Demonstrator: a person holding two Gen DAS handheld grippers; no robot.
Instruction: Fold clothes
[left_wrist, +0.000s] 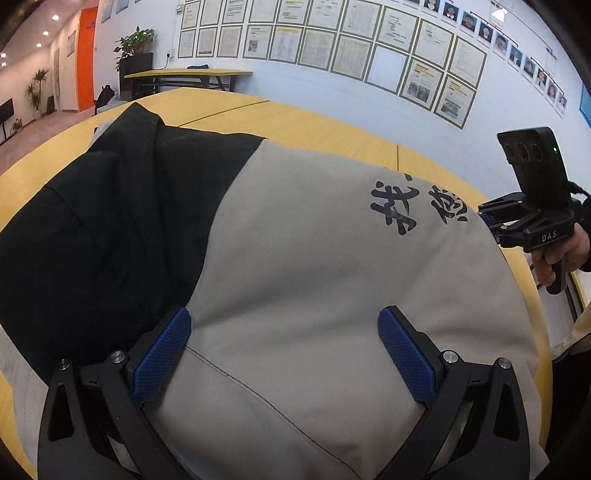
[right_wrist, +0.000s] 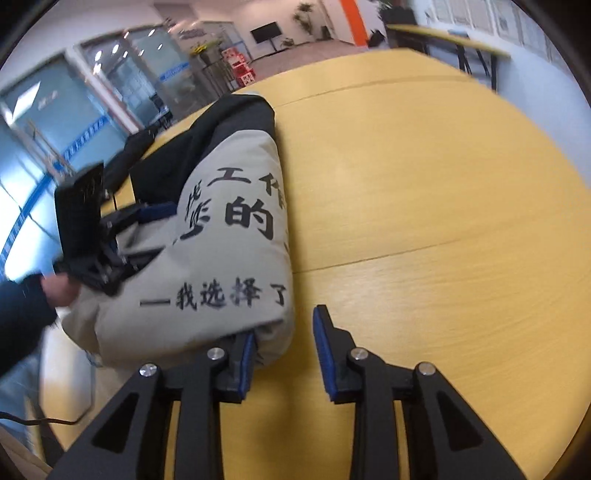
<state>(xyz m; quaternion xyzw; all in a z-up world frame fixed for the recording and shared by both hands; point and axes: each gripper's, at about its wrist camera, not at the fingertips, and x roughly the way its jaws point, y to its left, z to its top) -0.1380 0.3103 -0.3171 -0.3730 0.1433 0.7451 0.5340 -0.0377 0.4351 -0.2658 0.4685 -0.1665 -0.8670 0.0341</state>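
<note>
A grey and black jacket (left_wrist: 295, 258) with black printed characters lies folded in a thick bundle on the yellow table (left_wrist: 332, 129). My left gripper (left_wrist: 284, 343) is open, its blue pads (left_wrist: 162, 354) spread over the grey cloth near the bundle's near edge. In the right wrist view the jacket (right_wrist: 229, 251) lies left of centre. My right gripper (right_wrist: 284, 354) is open at the bundle's near corner, its left pad against the cloth and its right pad over the bare table (right_wrist: 443, 221). The right gripper also shows in the left wrist view (left_wrist: 491, 218), and the left gripper in the right wrist view (right_wrist: 147, 218).
A wall of framed papers (left_wrist: 332, 44) runs behind the table. A second yellow table (left_wrist: 188, 75) and potted plants (left_wrist: 135, 44) stand at the back. Table seams (right_wrist: 406, 254) cross the top. Glass partitions (right_wrist: 74, 110) are at the left.
</note>
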